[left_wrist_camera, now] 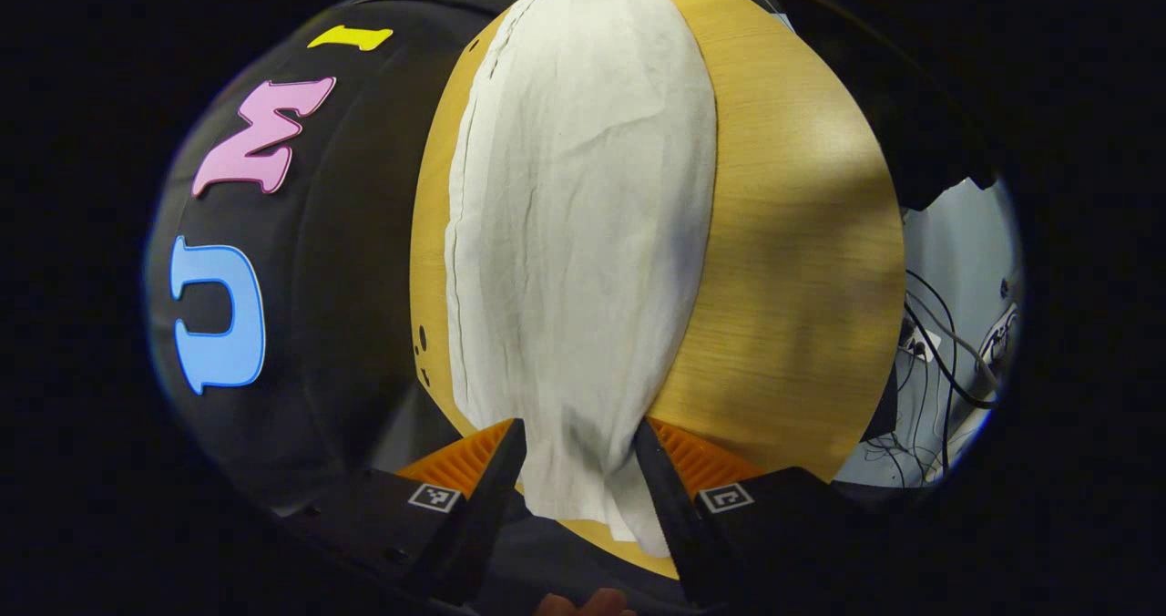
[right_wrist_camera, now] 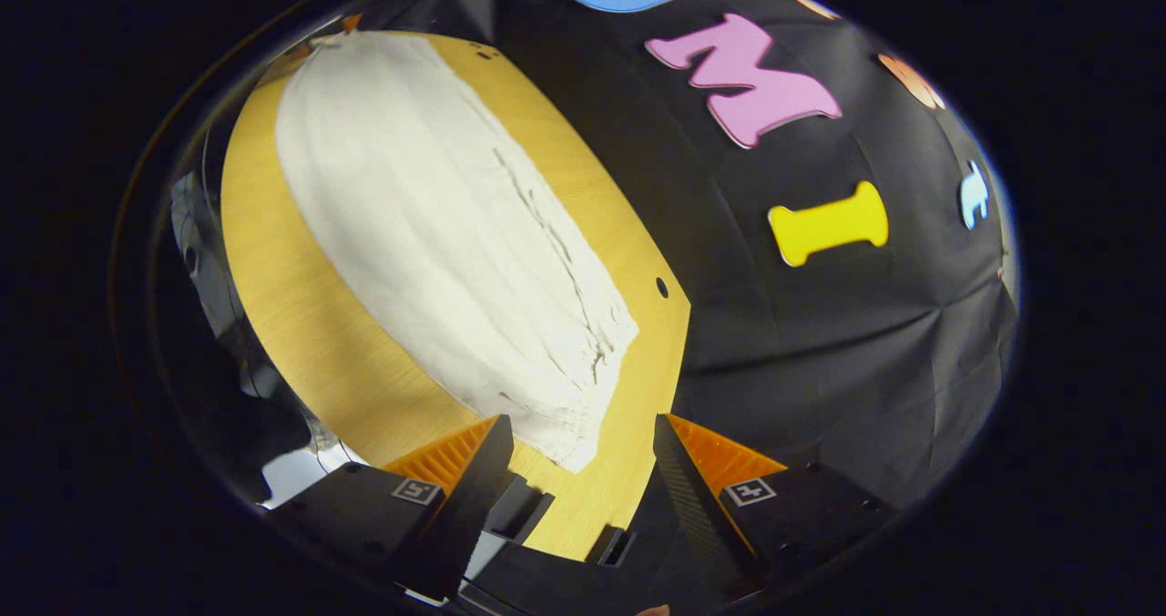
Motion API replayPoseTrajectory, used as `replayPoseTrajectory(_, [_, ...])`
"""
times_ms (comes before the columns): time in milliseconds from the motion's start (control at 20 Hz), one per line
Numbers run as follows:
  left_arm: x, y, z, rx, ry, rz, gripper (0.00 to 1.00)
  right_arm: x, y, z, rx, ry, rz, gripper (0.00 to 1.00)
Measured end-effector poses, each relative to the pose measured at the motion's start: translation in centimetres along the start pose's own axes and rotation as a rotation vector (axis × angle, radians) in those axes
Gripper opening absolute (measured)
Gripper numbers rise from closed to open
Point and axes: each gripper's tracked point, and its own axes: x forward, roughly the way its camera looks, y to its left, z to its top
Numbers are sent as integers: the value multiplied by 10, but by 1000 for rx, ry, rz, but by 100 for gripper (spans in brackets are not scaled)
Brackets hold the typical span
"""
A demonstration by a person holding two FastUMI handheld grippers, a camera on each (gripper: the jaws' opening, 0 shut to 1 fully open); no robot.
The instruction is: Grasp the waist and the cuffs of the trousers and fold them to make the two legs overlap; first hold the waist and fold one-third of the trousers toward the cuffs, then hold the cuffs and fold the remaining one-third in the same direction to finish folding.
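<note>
Left gripper view: left gripper (left_wrist_camera: 579, 456) spread wide, trousers (left_wrist_camera: 583, 242) end lying between fingers, unpinched; cloth runs ahead along table (left_wrist_camera: 802, 261); bare wood right of jaws.

Right gripper view: right gripper (right_wrist_camera: 583, 447) spread, holding nothing; trousers (right_wrist_camera: 446, 242) corner just ahead-left of jaws; bare table (right_wrist_camera: 301, 324) strip beyond.

**No readable text on anything here**

Small square black-and-white marker tags sit on the left gripper (left_wrist_camera: 578, 452) and on the right gripper (right_wrist_camera: 583, 443) — one on each finger mount — but they carry coded patterns, not words or numbers. The pale trousers (left_wrist_camera: 583, 233) and the wooden table (left_wrist_camera: 792, 233) bear no lettering.
</note>
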Motion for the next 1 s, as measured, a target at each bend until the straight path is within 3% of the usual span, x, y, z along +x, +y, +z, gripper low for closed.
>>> replayPoseTrajectory(200, [0,-1,0,15,11,-15,80,30,22,-20,-176,-8,56,96])
replayPoseTrajectory(500, [3,-1,1,-3,33,-15,80,58,45,-31,-316,-43,120,96])
replayPoseTrajectory(750, [10,2,-1,-17,46,-20,78,79,37,-27,-423,-78,48,91])
replayPoseTrajectory(1000, [22,10,0,-63,57,-11,78,94,26,-30,-378,-45,3,86])
